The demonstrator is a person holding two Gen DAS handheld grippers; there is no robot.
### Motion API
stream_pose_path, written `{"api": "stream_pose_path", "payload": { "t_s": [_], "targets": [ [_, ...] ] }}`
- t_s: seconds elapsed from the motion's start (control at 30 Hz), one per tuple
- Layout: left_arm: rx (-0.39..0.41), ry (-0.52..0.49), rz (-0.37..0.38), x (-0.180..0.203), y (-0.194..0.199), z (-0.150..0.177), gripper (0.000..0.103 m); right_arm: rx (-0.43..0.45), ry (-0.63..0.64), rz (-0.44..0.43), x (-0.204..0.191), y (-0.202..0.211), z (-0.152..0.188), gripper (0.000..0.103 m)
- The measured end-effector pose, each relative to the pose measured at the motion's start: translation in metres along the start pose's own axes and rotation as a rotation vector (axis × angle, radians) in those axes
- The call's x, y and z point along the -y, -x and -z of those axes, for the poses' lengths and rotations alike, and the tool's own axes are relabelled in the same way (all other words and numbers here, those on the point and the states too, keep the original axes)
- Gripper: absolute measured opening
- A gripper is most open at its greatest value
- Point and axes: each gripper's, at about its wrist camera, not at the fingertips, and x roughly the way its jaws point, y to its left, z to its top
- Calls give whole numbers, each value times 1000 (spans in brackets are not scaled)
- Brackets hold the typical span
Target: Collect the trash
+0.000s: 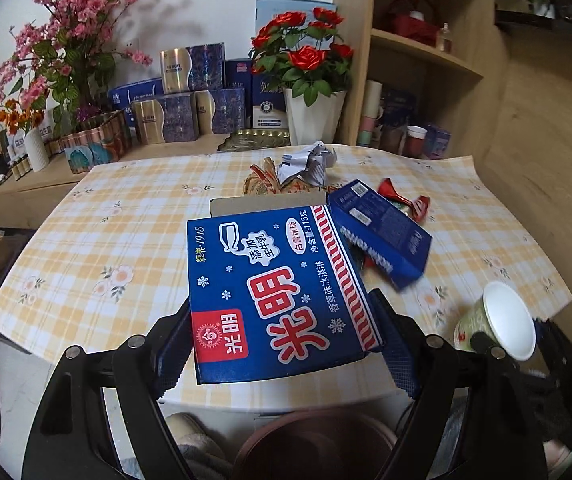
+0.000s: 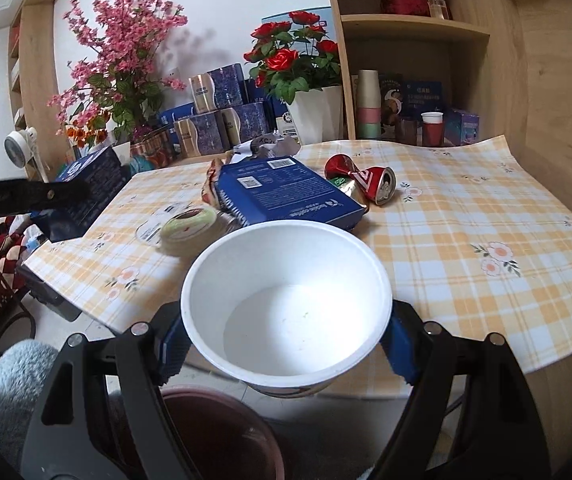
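Observation:
My left gripper [image 1: 286, 350] is shut on a blue ice cream box [image 1: 278, 292], its pads pressing both sides above the table's near edge. My right gripper [image 2: 286, 344] is shut on a white paper bowl [image 2: 286, 304], empty and tilted toward me; the same bowl [image 1: 498, 320] shows at the right of the left wrist view. A dark reddish bin [image 2: 214, 432] stands on the floor under both grippers. On the checked tablecloth [image 2: 466, 220] lie a blue carton [image 2: 286, 192], a crushed red can [image 2: 366, 180], crumpled paper [image 2: 262, 146], a snack wrapper [image 1: 262, 180] and a round green lid [image 2: 188, 228].
A white pot of red roses [image 1: 314, 116] and stacked blue and gold boxes [image 1: 190, 96] stand behind the table. A wooden shelf unit [image 2: 414, 32] with cups rises at the back right. A person's grey sleeve [image 2: 10, 380] is at the lower left.

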Motion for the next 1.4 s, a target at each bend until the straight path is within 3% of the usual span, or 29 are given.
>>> {"api": "stream_pose_path", "payload": {
  "t_s": [0.37,0.67,1.1,1.4],
  "targets": [
    [15,-6,33,-6,48,57,80,-52,40,0,-24,30,26,78],
    [4,23,44,-8,60,97,80,-131,74,-28,-34,31,53,78],
    [-25,56,23,-19,49,120,80,-248,127,-90,-52,10,76,78],
    [-75,77,17,-26,37,128,80,-375,177,-127,-67,-16,98,78]
  ]
}}
